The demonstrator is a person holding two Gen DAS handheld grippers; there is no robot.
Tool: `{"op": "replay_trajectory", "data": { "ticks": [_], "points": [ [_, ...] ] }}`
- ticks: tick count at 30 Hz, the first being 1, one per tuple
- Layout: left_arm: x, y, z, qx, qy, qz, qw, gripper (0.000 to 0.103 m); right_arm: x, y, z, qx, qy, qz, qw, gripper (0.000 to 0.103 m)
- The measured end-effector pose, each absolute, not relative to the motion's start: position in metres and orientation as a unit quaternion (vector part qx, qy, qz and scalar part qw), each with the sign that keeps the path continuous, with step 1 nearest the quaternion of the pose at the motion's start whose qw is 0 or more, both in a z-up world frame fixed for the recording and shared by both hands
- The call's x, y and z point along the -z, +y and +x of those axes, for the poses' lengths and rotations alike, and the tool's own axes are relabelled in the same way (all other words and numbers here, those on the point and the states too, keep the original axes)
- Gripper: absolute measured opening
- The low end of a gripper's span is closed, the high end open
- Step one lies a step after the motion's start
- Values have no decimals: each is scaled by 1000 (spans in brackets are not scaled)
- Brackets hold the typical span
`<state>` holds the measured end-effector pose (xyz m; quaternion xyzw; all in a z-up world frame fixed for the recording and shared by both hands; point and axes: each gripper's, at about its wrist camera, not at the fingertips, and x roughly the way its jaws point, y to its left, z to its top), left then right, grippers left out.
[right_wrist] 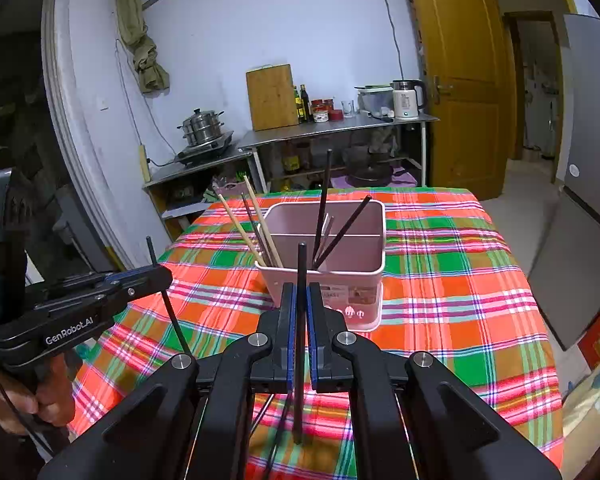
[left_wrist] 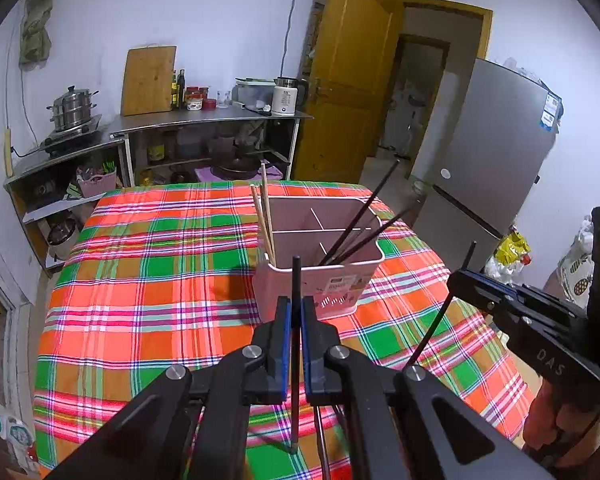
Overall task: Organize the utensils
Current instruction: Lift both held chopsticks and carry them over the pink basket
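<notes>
Left gripper, black with blue pads, clamped shut on a thin black chopstick held near upright; tip poking above the pads, lower end hanging free over the cloth. Same gripper seen from the side in right wrist view, chopstick slanting down through it.

Right gripper, same build, also closed tight on a second thin black chopstick, near upright, bottom end free above the table. In left wrist view this gripper at right edge, chopstick angled down-left from it. Hand on its handle; other hand on left gripper's handle.

Pale pink rectangular plastic utensil holder with white inner dividers, standing upright mid-table on red, green and orange plaid tablecloth, just beyond both grippers. Two light wooden chopsticks leaning in holder's near-left compartment. Several dark chopsticks leaning in near-right compartment, tips out past the rim. Right wrist view shows one more dark stick in with the wooden pair.

Both held chopsticks above table, apart from holder.

Background: steel counter, wooden cutting board against wall, white kettle, steel stacked steamer pot, yellow-brown door, grey fridge.
</notes>
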<state>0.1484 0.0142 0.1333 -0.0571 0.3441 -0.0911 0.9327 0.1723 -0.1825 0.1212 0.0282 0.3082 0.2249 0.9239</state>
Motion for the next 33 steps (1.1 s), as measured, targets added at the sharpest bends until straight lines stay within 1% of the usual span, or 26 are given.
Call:
{"op": "replay_trajectory", "data": {
  "ticks": [9, 18, 25, 33],
  "points": [
    [-141, 15, 135, 97, 357, -47, 928, 4, -124, -188, 159, -225, 309, 27, 924, 5],
    [-152, 20, 149, 98, 356, -59, 927, 4, -136, -189, 158, -230, 292, 35, 928, 5],
    [-183, 24, 165, 101, 333, -65, 935, 4, -154, -186, 168, -233, 271, 44, 933, 5],
    [-227, 28, 184, 103, 288, -81, 949, 4, -190, -179, 182, -235, 228, 53, 943, 5]
  ]
}}
